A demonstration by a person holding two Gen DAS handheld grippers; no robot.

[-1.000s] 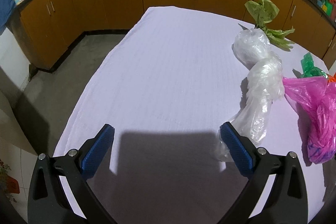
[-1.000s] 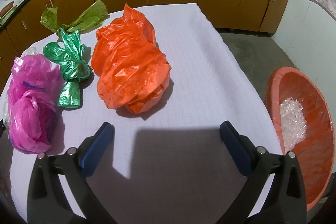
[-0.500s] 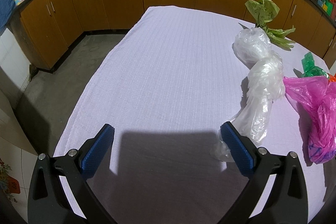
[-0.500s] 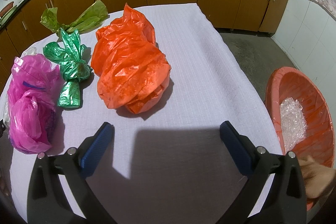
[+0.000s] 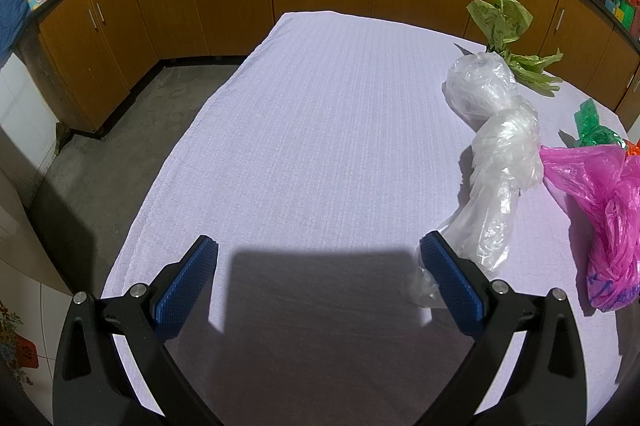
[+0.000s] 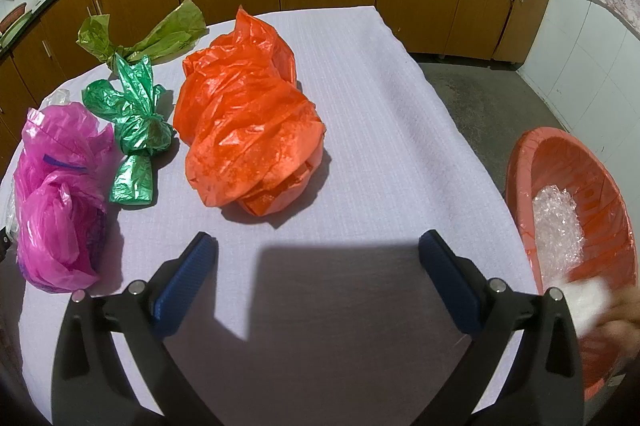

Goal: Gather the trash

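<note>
Since half a second ago the blurred hand (image 6: 618,310) at the lower right of the right wrist view has risen over the near rim of the orange tub and now shows something white and blurred with it; both grippers have kept their place. Only the right wrist view shows the orange tub (image 6: 532,162), off the counter's right edge, with crumpled clear plastic (image 6: 558,222) inside, and the orange bag (image 6: 248,130) mid-counter. Only the left wrist view shows the bare left half of the cloth-covered counter (image 5: 320,130) and the long clear bag (image 5: 500,154) whole. The pink bag (image 6: 56,194), the dark green bag (image 6: 138,130) and the olive bag (image 6: 160,34) lie toward the counter's far left in the right view. The left hand-held gripper (image 5: 318,270) is spread wide, empty, its right finger against the clear bag's tail. The right hand-held gripper (image 6: 318,268) is equally wide, holding nothing.
</note>
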